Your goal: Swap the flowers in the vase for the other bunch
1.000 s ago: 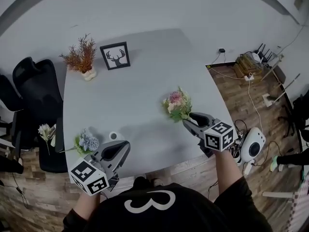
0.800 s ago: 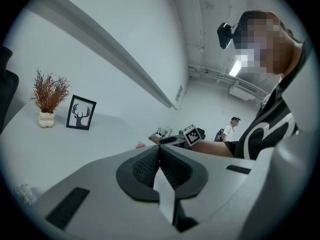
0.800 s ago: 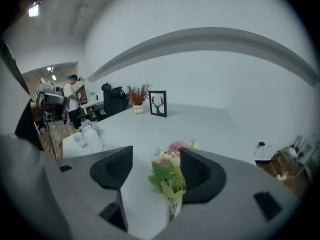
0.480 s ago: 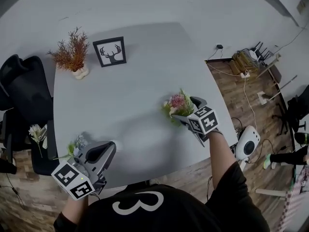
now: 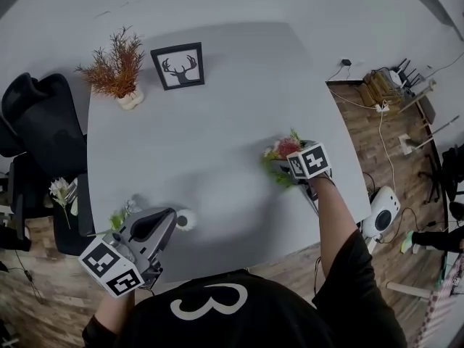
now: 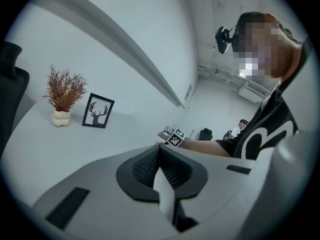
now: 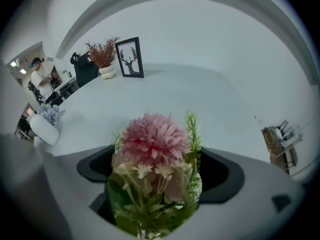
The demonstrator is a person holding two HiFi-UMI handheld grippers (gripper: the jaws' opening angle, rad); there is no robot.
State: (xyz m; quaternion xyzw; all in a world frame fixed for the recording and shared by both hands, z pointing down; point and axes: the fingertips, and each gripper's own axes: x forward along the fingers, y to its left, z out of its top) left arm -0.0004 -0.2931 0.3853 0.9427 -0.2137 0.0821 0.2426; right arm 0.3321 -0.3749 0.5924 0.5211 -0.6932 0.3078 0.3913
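Observation:
A pink bunch point(image 5: 284, 151) lies on the grey table point(image 5: 217, 136) near its right edge. My right gripper point(image 5: 293, 167) points steeply down over it. Its jaws are opening wide, one on each side of the pink bunch point(image 7: 155, 159), and the pads do not press on it. A small white vase point(image 5: 185, 220) stands near the front edge with nothing showing in it. My left gripper point(image 5: 167, 222) is just left of the vase, and its jaws are shut point(image 6: 161, 156). A blue bunch point(image 5: 125, 212) lies by that gripper's left side, partly hidden.
A dried plant in a pot point(image 5: 116, 75) and a framed deer picture point(image 5: 177, 65) stand at the table's far left. Black chairs point(image 5: 36, 122) stand off the left edge, one bearing a white flower point(image 5: 61, 191). Cables and a white device point(image 5: 382, 212) lie on the floor at right.
My right gripper tipped down over the pink bunch and spread its jaws around it. My left gripper drew back to the left, so the vase now shows beside its tip.

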